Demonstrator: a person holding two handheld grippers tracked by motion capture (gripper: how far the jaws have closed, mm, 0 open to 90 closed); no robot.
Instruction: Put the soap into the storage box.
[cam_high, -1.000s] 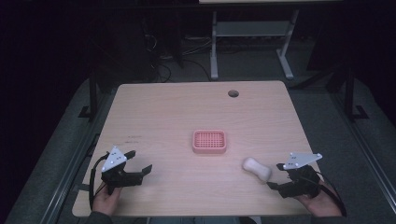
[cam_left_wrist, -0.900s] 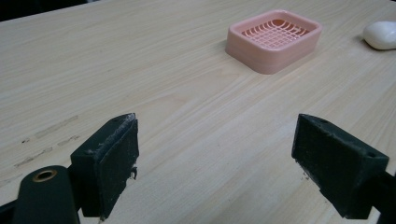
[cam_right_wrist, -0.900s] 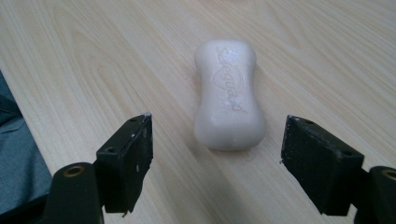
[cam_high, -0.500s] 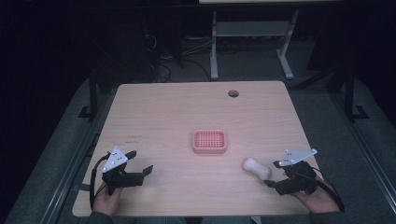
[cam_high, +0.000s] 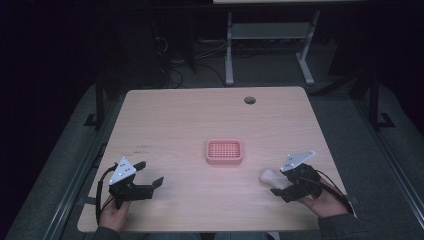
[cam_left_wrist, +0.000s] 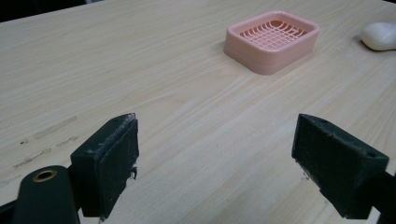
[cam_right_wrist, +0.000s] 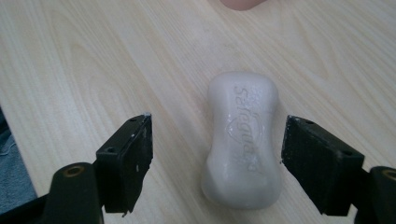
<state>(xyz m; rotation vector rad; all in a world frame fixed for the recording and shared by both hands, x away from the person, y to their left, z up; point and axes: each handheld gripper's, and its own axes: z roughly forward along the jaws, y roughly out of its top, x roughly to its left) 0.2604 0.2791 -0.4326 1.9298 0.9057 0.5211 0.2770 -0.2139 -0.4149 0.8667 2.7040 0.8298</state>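
A white soap bar (cam_high: 270, 176) with raised lettering lies on the wooden table (cam_high: 190, 125) at the front right. My right gripper (cam_high: 277, 183) is open around it. In the right gripper view the soap bar (cam_right_wrist: 243, 137) lies lengthwise between the two black jaws of that gripper (cam_right_wrist: 217, 154), closer to the right-hand one. A pink slotted soap dish (cam_high: 224, 151) sits near the table's middle. My left gripper (cam_high: 150, 174) rests open at the front left with nothing in it. The left gripper view has the left gripper (cam_left_wrist: 217, 149), the soap dish (cam_left_wrist: 273, 40) ahead and the soap bar (cam_left_wrist: 380, 36) at far right.
A round cable hole (cam_high: 249, 100) is in the table's far right part. Beyond the table, a metal desk frame (cam_high: 270, 35) and cables stand on the dark floor. Both hands sit at the table's near edge.
My right gripper has slid left toward the soap bar, so its open jaws now straddle it. The left gripper, the dish and the soap have stayed put.
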